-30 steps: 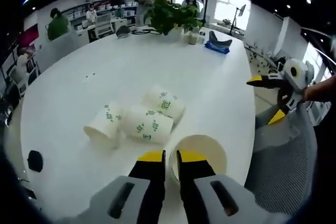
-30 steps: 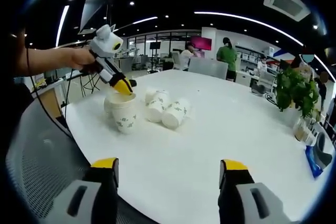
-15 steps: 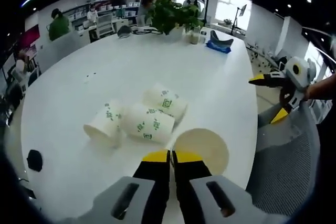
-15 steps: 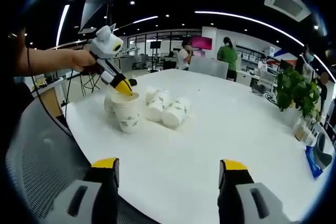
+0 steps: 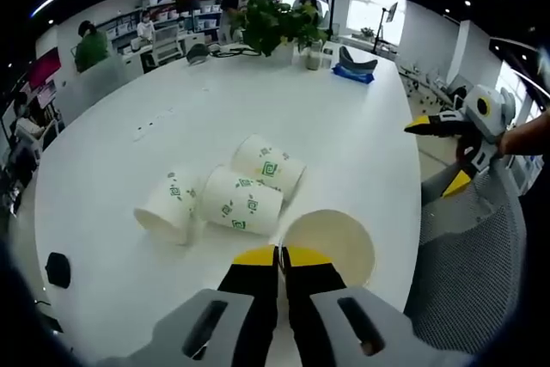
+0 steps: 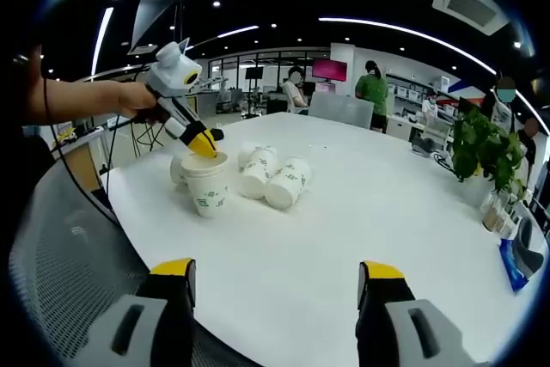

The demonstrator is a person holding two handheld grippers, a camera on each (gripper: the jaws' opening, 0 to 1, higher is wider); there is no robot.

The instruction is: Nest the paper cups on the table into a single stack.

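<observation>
Now: Lift the Pinched Cup and Nest It

Step in hand, by judgement: carrying the upright cup (image 5: 328, 245) toward a lying cup, or standing it ready as base of the stack. Left tool (image 5: 278, 256) clamps the near rim, jaws closed on the paper wall, one tip inside and one outside. Best done with a light squeeze, enough to hold without creasing the rim; keep the mouth level while moving, and lift clear of the table (image 5: 215, 109) before any sideways travel, so as not to bump the neighbours. Right tool (image 6: 275, 271) hangs spread wide over the near table edge, holding nothing; useful next for picking up a lying cup by its rim and turning it upright to drop inside.

Count of cups: four seen.
- One upright, near the table edge, in the left tool.
- Three on their sides, just beyond it in a loose cluster: left cup (image 5: 168, 205), middle cup (image 5: 241, 202), far cup (image 5: 268, 163), middle one touching both others.

Nothing nested yet.

Count of tools: two.
</observation>
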